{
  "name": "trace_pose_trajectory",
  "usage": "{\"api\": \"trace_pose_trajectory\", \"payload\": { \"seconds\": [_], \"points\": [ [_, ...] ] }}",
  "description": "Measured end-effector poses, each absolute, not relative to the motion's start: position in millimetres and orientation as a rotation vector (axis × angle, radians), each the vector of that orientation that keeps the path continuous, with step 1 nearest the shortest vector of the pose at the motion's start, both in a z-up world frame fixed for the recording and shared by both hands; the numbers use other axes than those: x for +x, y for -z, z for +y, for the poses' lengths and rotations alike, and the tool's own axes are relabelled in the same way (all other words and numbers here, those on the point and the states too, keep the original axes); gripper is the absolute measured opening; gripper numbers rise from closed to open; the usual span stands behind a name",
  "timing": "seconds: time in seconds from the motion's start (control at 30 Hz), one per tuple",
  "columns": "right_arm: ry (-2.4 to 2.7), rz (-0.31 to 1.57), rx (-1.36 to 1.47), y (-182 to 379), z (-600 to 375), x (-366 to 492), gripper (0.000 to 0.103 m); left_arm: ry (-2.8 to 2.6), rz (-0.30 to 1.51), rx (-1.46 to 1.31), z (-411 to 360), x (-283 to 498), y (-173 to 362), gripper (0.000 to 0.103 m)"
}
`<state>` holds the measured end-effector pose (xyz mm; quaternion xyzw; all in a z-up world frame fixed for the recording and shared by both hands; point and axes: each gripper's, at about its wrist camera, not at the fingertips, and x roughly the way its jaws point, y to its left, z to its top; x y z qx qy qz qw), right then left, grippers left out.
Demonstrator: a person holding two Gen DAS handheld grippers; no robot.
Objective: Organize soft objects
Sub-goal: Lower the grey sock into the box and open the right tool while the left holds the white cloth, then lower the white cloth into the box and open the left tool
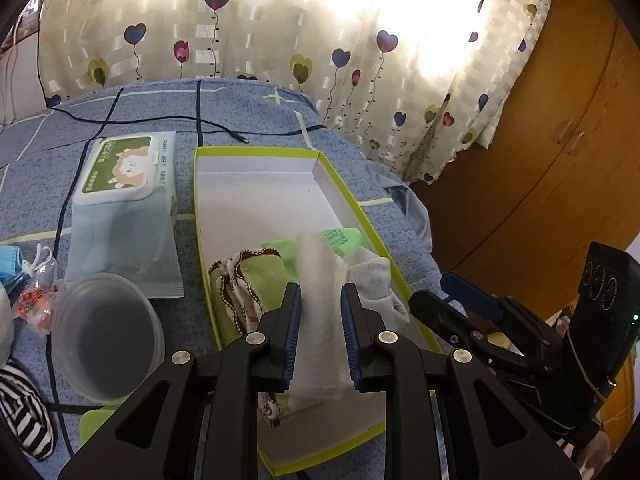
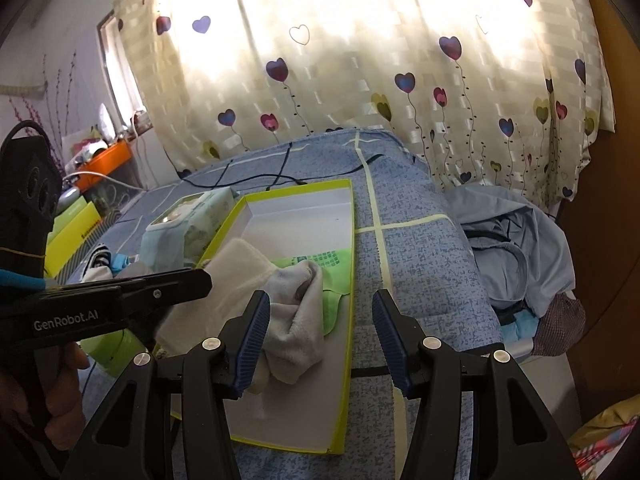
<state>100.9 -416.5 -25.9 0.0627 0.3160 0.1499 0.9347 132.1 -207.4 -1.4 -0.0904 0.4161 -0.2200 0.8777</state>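
A shallow box with a lime-green rim (image 1: 197, 216) (image 2: 347, 320) lies on the blue bed. In it lie a green cloth with red-white trim (image 1: 248, 276), a bright green packet (image 1: 344, 240) (image 2: 324, 260) and a grey-white sock (image 1: 372, 276) (image 2: 296, 304). My left gripper (image 1: 320, 300) is shut on a folded white cloth (image 1: 318, 280) (image 2: 236, 272) and holds it over the box's near end. My right gripper (image 2: 320, 304) is open and empty, its left finger over the sock, its right finger over the bedsheet beside the box. The right gripper also shows in the left wrist view (image 1: 472, 292).
A wipes pack (image 1: 124, 168) on a pale blue pouch (image 1: 124, 240) lies left of the box. A clear plastic tub (image 1: 108, 332), a striped cloth (image 1: 24, 412), a blue mask (image 1: 12, 264) and a black cable (image 1: 200, 124) lie on the bed. Blue clothes (image 2: 520, 240) are heaped at right.
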Motion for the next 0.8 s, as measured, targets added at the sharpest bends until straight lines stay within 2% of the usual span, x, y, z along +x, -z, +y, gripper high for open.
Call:
{"api": "trace_pose_trajectory", "payload": {
  "seconds": [0.63, 0.8],
  "points": [
    [-0.339, 0.631, 0.059, 4.4, -377.4, 73.7, 0.053, 0.467, 0.796, -0.176, -174.7, 91.8, -24.4, 0.022],
    [-0.344, 0.621, 0.044, -2.1, -364.8, 65.6, 0.059, 0.471, 0.761, -0.159, -164.9, 77.8, -31.0, 0.022]
  ]
}}
